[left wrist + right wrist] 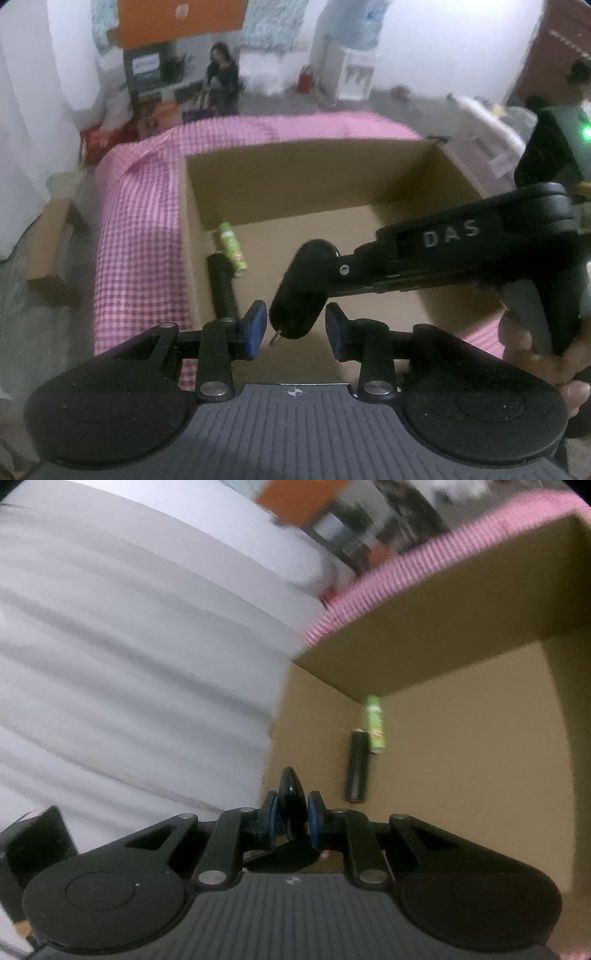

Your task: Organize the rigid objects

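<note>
Here right tongs point(291, 821) grip a black gadget point(299, 291); left tongs point(295, 328) gape over the box point(295, 173).

White walls point(424, 55) out back, an orange board point(177, 18) up top, a water dispenser point(352, 77) against the wall, grey floor point(22, 295), white curtain point(129, 646) filling the left side.

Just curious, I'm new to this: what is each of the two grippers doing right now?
Left gripper: open, holding nothing.
Right gripper: shut on a black oval object, above the cardboard box.
</note>
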A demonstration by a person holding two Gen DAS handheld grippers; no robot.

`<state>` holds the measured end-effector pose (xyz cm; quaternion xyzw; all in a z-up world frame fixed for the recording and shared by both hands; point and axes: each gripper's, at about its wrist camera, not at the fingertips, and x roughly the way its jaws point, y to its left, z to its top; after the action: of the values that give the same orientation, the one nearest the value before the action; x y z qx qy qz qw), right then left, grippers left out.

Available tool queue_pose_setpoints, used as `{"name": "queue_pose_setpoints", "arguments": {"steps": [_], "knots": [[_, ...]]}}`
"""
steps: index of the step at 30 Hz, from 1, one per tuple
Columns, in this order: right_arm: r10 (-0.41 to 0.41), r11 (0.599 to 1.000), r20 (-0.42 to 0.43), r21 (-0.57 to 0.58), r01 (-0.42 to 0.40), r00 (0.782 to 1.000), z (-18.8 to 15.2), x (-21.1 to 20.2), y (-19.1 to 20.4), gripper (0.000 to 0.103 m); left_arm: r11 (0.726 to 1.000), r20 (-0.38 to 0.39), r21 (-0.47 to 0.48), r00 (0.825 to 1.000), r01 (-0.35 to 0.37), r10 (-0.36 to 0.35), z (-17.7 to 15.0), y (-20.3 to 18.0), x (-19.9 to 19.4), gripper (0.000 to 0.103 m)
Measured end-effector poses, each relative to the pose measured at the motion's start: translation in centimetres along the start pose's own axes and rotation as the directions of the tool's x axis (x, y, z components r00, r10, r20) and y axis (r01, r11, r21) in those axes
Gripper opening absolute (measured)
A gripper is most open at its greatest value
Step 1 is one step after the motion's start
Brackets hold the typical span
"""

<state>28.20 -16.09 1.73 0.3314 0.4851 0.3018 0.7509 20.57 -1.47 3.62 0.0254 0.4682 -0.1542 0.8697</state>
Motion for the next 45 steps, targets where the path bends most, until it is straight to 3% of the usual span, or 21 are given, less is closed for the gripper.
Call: {"name": "queue_pose_setpoints", "arguments": {"steps": [7, 12, 18, 27, 35, 40, 45], "knots": [[-0.087, 0.994, -0.162, 0.048, 0.096, 0.983, 2.3, 4.5, -2.3, 0.021, 0.999, -0.032, 0.007, 0.999, -0.040, 0.040, 0.3, 0.8, 1.2, 0.035], [-0.099, 0.992, -0.183, 0.060, 0.112, 0.978, 2.4, 4.8, -2.9, 0.021, 0.999, -0.029, 0.008, 0.999, -0.045, 0.045, 0.3, 0.7, 1.1, 0.036], [-0.081, 0.994, -0.150, 0.066, 0.092, 0.985, 2.3, 4.4, -2.7, 0.021, 0.999, -0.005, -0.006, 0.999, -0.031, 0.031, -0.2, 0.6, -0.3, 0.036], [-0.012, 0.998, -0.022, 0.054, 0.014, 1.000, 0.3, -2.4, -1.9, 0.021, 1.000, 0.093, 0.003, 0.996, -0.006, 0.005, -2.1, -1.0, -4.8, 0.037], [0.035, 0.999, 0.122, 0.007, -0.036, 0.992, -4.8, -11.5, -1.9, 0.021, 0.997, 0.147, 0.028, 0.986, 0.071, -0.074, -5.4, -3.2, -7.6, 0.037], [0.014, 1.000, 0.202, -0.005, -0.013, 0.979, -9.3, -16.8, -3.0, 0.021, 0.991, 0.097, 0.056, 0.987, 0.122, -0.127, -8.0, -4.6, -6.6, 0.039], [-0.056, 0.998, 0.197, 0.026, 0.052, 0.979, -13.6, -18.1, -4.9, 0.030, 0.983, 0.009, 0.073, 0.986, 0.166, -0.167, -10.4, -6.2, -3.9, 0.044]]}}
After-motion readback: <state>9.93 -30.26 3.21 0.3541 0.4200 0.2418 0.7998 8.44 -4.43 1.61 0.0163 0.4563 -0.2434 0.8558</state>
